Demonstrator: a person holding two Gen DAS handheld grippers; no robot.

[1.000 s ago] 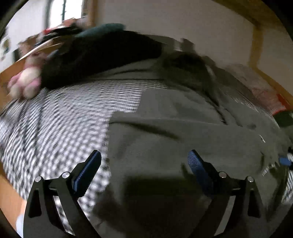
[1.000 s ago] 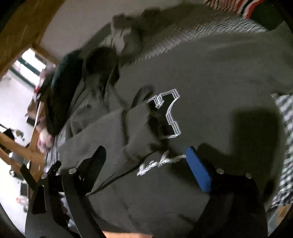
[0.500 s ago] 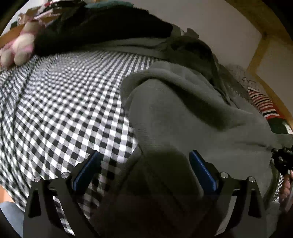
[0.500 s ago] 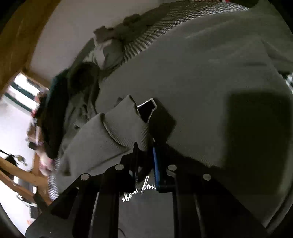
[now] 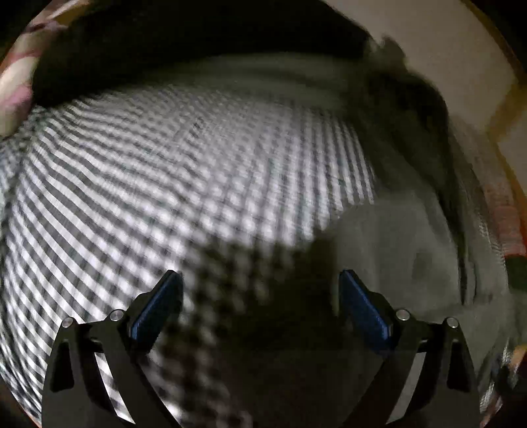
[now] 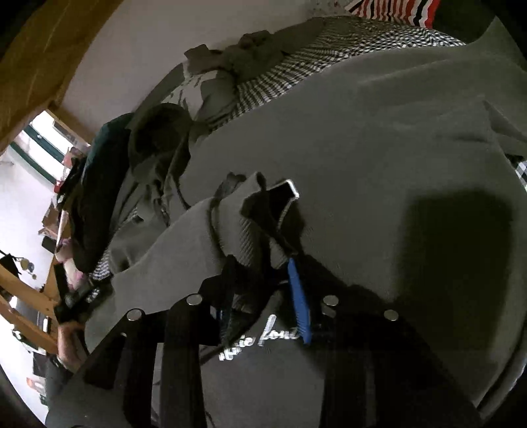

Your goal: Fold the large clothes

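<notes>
A large grey hoodie (image 6: pixel 378 138) lies spread on a black-and-white checked sheet (image 5: pixel 181 171). My right gripper (image 6: pixel 262 263) is shut on a raised fold of the hoodie (image 6: pixel 250 210), just above white lettering (image 6: pixel 260 339). Its jaws are opening a little, with the bunched cloth still pinched between them. In the blurred left wrist view my left gripper (image 5: pixel 258 273) stands wide open over the checked sheet with nothing between its fingers. The hoodie's edge (image 5: pixel 395 250) lies by its right finger.
A heap of dark clothes (image 6: pixel 98 184) lies along the far side of the bed, with a pink plush toy (image 5: pixel 13 98) beside it. A red striped cloth (image 6: pixel 395 10) lies at the far corner. A wooden bed frame (image 6: pixel 29 59) runs alongside. A hand (image 6: pixel 67 342) shows at the left edge.
The left gripper swept off the hoodie to over the checked sheet, still open. The right gripper closed on a fold of the hoodie, then its gap widened slightly.
</notes>
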